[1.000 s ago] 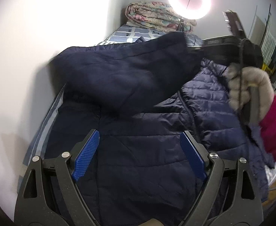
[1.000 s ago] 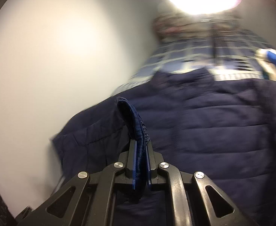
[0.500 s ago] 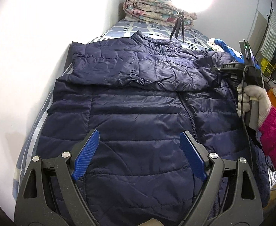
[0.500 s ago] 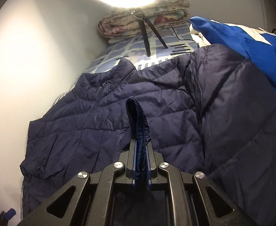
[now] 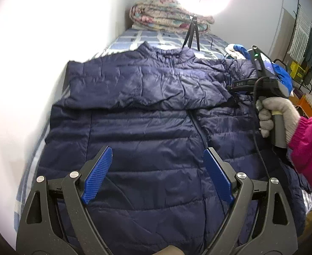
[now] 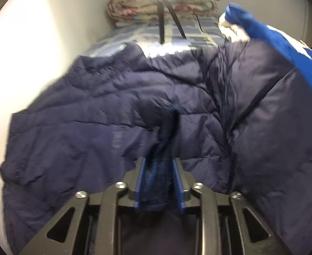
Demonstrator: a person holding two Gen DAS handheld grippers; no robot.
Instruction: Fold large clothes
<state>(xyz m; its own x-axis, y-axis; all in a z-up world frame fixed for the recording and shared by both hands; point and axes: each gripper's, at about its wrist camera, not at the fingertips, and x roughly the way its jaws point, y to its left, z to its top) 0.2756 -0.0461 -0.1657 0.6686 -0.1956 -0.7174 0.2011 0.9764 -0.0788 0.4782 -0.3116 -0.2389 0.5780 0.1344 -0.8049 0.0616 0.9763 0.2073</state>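
A navy quilted jacket (image 5: 147,131) lies front up on the bed, collar at the far end. Its left sleeve (image 5: 147,87) lies folded across the chest. My left gripper (image 5: 158,174) hovers open and empty above the jacket's lower front. My right gripper (image 5: 232,88) is at the sleeve's cuff on the jacket's right side. In the right wrist view, blurred, its jaws (image 6: 159,182) stand a little apart with the dark cuff (image 6: 166,127) between them, the jacket (image 6: 92,116) spread behind.
A white wall (image 5: 28,63) borders the bed's left side. A folded floral quilt (image 5: 168,19) and a ring light on a tripod (image 5: 191,36) stand at the bed's far end. A blue and white garment (image 6: 283,42) lies at the right. Clothes hang on a rack (image 5: 309,46) far right.
The right gripper carried the sleeve across the chest and lowered it flat on the jacket. Its jaws have since parted slightly around the cuff. The left gripper stayed open in place.
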